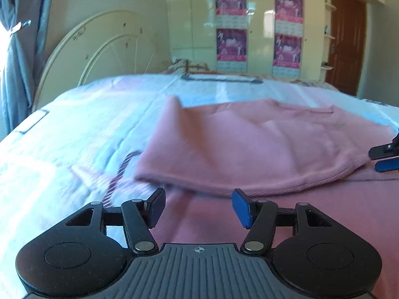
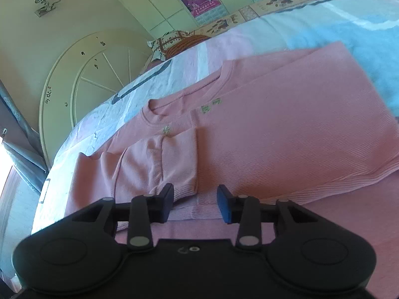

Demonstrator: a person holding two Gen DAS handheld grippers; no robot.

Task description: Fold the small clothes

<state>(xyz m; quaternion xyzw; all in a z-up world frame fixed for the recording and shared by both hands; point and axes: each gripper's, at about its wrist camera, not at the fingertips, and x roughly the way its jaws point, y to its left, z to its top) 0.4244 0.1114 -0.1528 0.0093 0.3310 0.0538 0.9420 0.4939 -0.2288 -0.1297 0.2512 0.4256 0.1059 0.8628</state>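
Note:
A pink knit sweater (image 2: 286,129) lies flat on the bed, its neckline (image 2: 154,111) toward the headboard. One sleeve (image 2: 159,164) is folded across the chest, and its ribbed cuff ends just in front of my right gripper (image 2: 195,203). That gripper is open and low over the cloth, with its pads not pressing on anything. In the left wrist view the folded sleeve (image 1: 249,147) crosses the sweater. My left gripper (image 1: 198,206) stands open above the pink cloth near the sleeve's fold, with nothing between its fingers. The right gripper (image 1: 384,158) shows at the right edge by the cuff.
The bed carries a pale blue and pink sheet (image 1: 74,137). A cream metal headboard (image 1: 99,47) stands on the left and grey curtains (image 1: 17,57) hang at the far left. A patterned pillow (image 2: 174,42) lies at the bed's head. Wardrobes with posters (image 1: 232,25) and a brown door (image 1: 346,39) line the far wall.

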